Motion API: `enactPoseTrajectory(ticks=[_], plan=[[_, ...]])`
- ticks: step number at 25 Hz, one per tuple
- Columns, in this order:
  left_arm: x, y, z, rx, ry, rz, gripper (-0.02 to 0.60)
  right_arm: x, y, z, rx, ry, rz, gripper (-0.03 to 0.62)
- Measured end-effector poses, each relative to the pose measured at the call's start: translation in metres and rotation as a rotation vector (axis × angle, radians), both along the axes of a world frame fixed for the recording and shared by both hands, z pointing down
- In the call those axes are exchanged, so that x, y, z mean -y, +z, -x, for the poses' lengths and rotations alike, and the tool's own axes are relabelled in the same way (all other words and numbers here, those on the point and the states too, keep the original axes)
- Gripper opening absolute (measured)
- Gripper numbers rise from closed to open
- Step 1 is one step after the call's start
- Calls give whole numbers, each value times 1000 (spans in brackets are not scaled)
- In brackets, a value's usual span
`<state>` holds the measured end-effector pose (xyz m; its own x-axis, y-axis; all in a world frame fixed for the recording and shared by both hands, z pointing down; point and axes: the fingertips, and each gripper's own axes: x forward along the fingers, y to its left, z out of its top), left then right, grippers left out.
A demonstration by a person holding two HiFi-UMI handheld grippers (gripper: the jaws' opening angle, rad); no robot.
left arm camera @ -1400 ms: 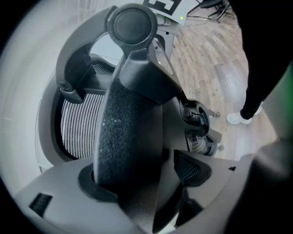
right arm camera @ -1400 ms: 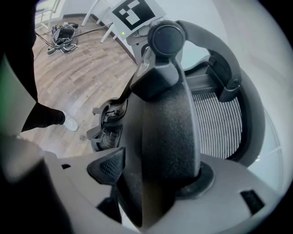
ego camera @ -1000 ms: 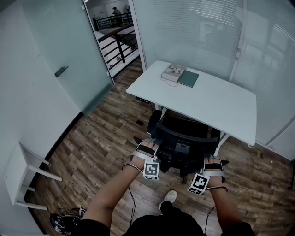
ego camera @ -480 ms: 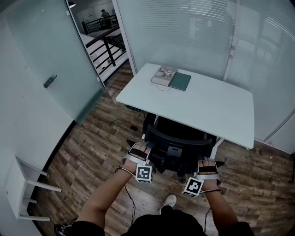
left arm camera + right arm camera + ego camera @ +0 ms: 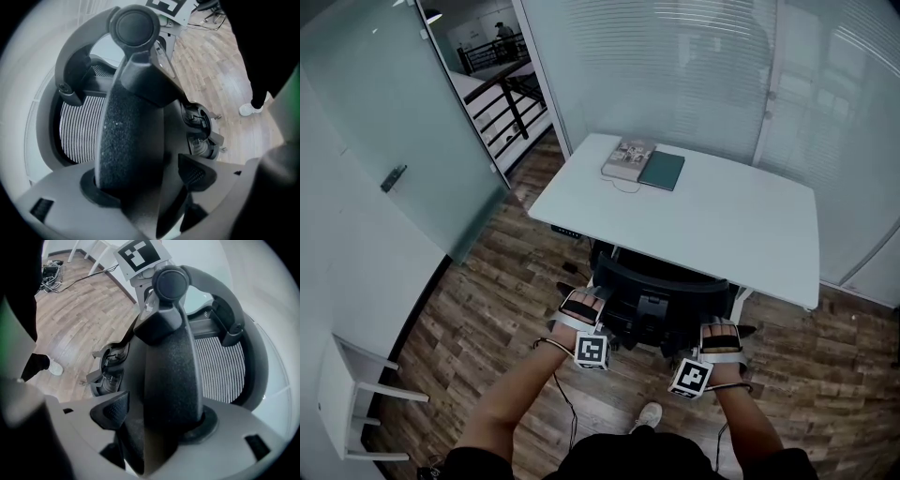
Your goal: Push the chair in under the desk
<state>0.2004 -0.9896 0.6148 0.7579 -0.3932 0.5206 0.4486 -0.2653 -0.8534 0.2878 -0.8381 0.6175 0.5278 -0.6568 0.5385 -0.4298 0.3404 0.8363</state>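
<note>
Head view: chair (image 5: pixel 661 295) part-way beneath the white counter (image 5: pixel 722 225), seat under its near edge, back rest and base out over the wood floor (image 5: pixel 487 300). Left gripper (image 5: pixel 585 300) and right gripper (image 5: pixel 721 330) at either side of the back rest, jaws of each seemingly clenched on a dark part of its frame, mesh just beyond in both gripper views. Probably fairly heavy yet free-rolling, frame stiff, mesh yielding. Best held at the rigid rim, both sides alike, and pushed level to avoid swivel. Book (image 5: pixel 628 157) and green folder (image 5: pixel 662 172) at the counter's far end, well apart from the chair.
</note>
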Motion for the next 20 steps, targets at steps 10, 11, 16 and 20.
enactPoseTrajectory(ticks=[10, 11, 16, 20], plan=[[27, 1, -25, -11, 12, -5, 377, 25, -1, -23, -7, 17, -6, 305], [28, 5, -28, -4, 16, 3, 377, 24, 1, -30, -42, 20, 12, 305], [42, 0, -41, -13, 27, -1, 377, 34, 4, -45, -70, 35, 39, 305], [56, 2, -52, -17, 51, -2, 377, 46, 6, -52, -66, 55, 43, 307]])
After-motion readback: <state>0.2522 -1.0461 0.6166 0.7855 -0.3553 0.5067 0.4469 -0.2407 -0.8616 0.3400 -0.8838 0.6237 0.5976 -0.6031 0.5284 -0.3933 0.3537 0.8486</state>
